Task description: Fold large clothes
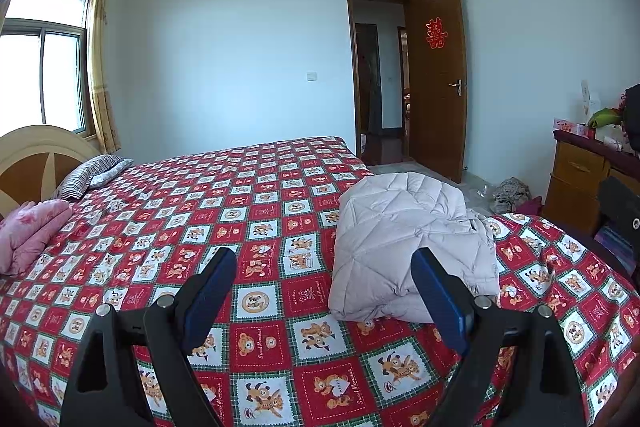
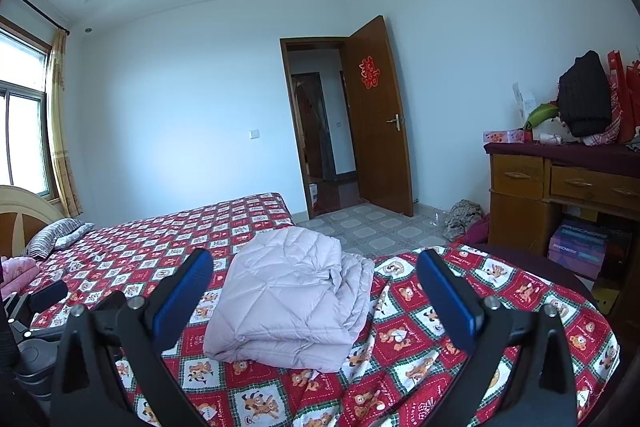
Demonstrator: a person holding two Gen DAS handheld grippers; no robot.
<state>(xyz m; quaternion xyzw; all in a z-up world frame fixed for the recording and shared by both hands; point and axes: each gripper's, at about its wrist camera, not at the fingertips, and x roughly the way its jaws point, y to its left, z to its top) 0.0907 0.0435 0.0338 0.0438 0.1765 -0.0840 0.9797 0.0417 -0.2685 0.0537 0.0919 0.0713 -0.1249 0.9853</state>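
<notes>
Left wrist view: left gripper spread wide, nothing between the blue pads, hovering above the red patterned bedspread. Pale quilted jacket lying folded in a bundle near the bed's foot edge, ahead and to the right, partly behind the right-hand finger. Pink cloth and striped pillow far left by the headboard.

Right wrist view: right gripper likewise released and empty. Jacket resting on the bedspread straight ahead, framed between the fingers, untouched. Open wooden door beyond; desk at right.
</notes>
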